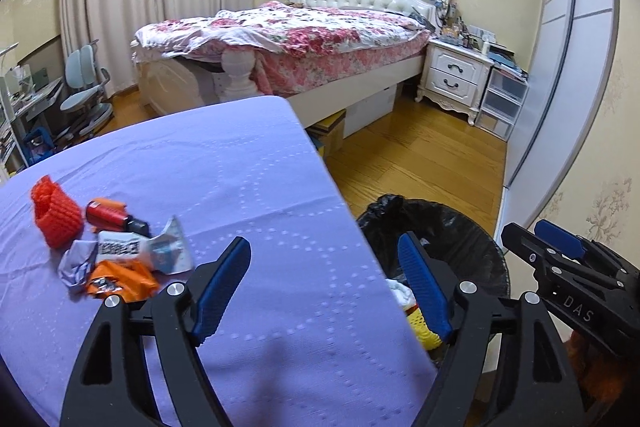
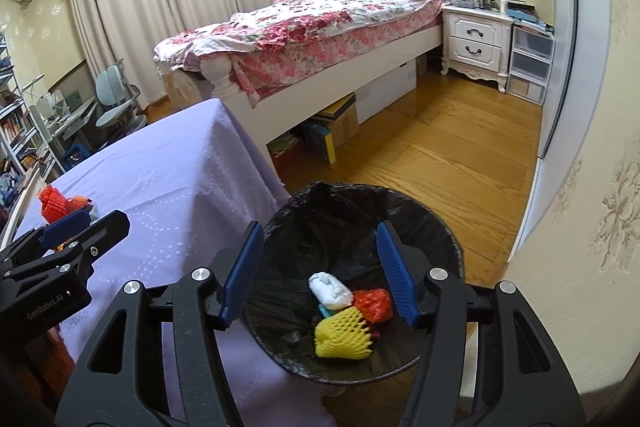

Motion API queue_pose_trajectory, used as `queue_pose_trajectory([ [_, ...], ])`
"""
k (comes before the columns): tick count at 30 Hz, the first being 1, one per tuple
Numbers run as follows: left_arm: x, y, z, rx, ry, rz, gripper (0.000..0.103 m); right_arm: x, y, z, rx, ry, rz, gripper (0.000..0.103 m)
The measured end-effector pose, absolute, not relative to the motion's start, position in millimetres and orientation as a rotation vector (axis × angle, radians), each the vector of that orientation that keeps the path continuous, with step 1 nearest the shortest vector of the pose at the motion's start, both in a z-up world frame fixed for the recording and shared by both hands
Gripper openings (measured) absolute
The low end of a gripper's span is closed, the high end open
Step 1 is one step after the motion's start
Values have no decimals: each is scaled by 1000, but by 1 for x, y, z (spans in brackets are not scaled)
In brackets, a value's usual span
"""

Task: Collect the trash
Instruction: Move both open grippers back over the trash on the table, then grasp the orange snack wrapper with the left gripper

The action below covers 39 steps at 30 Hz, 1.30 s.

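A pile of trash lies on the lilac-covered table [image 1: 248, 187]: an orange foam net [image 1: 54, 217], a red can [image 1: 106, 215], a white barcode wrapper [image 1: 120, 247], crumpled lilac paper [image 1: 76, 265] and an orange wrapper [image 1: 124, 277]. My left gripper [image 1: 324, 263] is open and empty, over the table's right edge, right of the pile. My right gripper [image 2: 320, 259] is open and empty above the black-lined bin [image 2: 448, 247]. In the bin lie a yellow foam net [image 2: 342, 335], a white wad [image 2: 330, 289] and an orange-red piece [image 2: 374, 305]. The bin [image 1: 468, 231] also shows in the left wrist view.
The bin stands on the wood floor [image 2: 440, 155] against the table's right side. A bed [image 2: 320, 27] with boxes under it is beyond. A white nightstand [image 2: 476, 39] and plastic drawers [image 2: 528, 63] are at the far right. A desk chair [image 1: 86, 95] is far left.
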<state>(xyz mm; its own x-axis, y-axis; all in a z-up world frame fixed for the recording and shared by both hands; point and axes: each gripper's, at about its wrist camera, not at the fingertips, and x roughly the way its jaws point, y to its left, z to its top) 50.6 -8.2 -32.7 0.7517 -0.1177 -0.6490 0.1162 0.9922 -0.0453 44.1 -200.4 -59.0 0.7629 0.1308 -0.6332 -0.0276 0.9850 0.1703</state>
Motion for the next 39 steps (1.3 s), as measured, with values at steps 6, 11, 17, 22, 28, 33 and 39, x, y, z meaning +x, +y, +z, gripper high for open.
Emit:
queue_pose_trajectory([
  [6, 40, 28, -31, -29, 709, -59, 76, 44, -165, -58, 126, 705, 155, 58],
  [11, 31, 59, -33, -60, 712, 24, 76, 42, -135, -56, 101, 716, 216, 58],
  [17, 29, 88, -40, -97, 734, 92, 76, 44, -102, -59, 67, 744, 277, 58],
  [22, 35, 102, -47, -102, 756, 112, 76, 47, -80, -64, 38, 774, 293, 58],
  [28, 50, 110, -58, -131, 807, 91, 73, 55, -67, -65, 27, 789, 299, 58],
  [33, 50, 114, -60, -136, 815, 62, 63, 63, -57, -67, 15, 799, 314, 58],
  [39, 35, 122, -56, -143, 800, 48, 60, 72, -42, -67, 4, 808, 341, 58],
])
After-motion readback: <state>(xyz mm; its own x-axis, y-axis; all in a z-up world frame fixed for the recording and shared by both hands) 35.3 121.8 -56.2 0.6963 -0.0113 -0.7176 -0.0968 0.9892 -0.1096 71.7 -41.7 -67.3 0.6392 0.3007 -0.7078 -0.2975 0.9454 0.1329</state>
